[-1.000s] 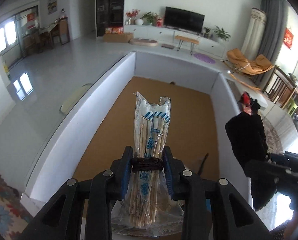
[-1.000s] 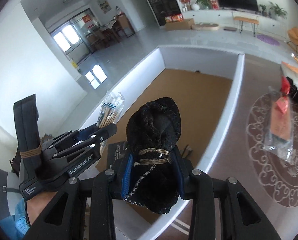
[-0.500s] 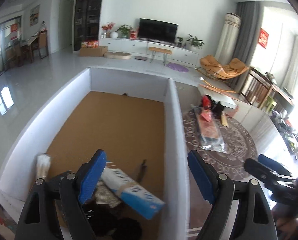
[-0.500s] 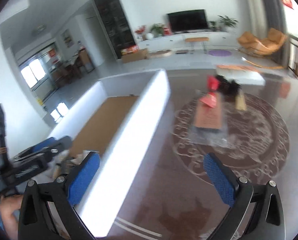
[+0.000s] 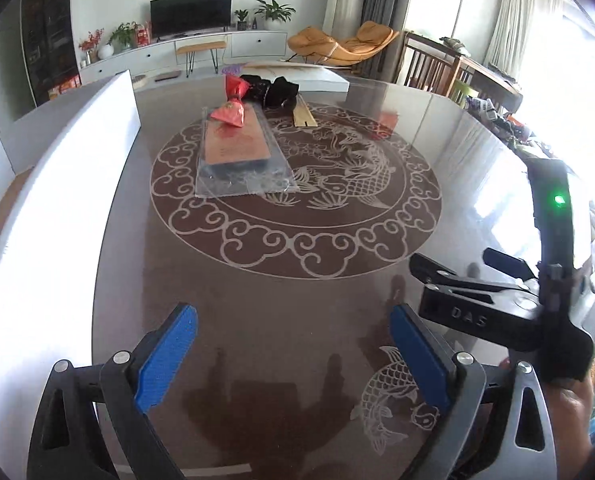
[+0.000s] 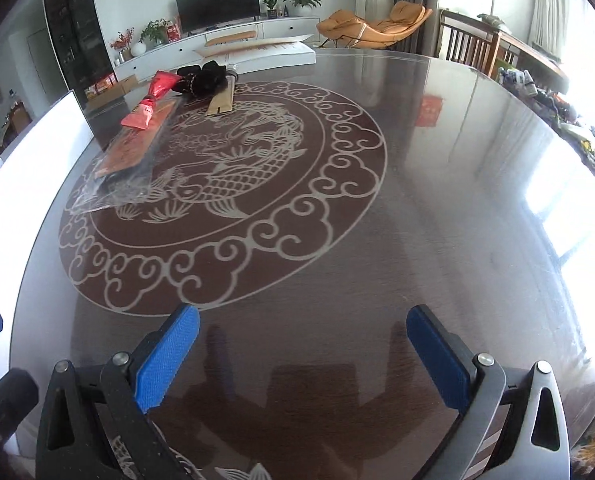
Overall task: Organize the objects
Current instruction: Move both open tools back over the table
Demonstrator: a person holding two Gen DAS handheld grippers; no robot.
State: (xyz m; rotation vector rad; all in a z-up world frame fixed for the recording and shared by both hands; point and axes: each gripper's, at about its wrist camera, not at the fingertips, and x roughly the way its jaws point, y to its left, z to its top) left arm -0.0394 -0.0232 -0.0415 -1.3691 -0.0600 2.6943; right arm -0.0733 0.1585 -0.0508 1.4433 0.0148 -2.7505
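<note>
Left gripper (image 5: 293,354): jaws spread wide, having just been opening over the last half second; nothing lies between the blue pads (image 5: 165,356). It hangs above the near part of the glossy dark brown desk (image 5: 289,292), which bears a pale circular fish-and-cloud pattern.

Right gripper (image 6: 303,356): jaws spread to their full width, nothing between them, above bare desk surface. In the left wrist view it appears at the right edge, gripped by a hand (image 5: 569,408).

Task objects lie grouped at the far side of the desk, well apart from both grippers:
- A flat reddish-brown item in a clear plastic sleeve (image 5: 237,152), lying on the left part of the circular pattern.
- A red foil pouch tied at the neck (image 5: 231,110), resting on the far end of the sleeve.
- A black fabric bundle (image 5: 271,90), just behind the pouch.
- A tan flat strip (image 5: 304,116), beside the bundle.

A white-walled box (image 5: 57,168) stands along the desk's left edge.
</note>
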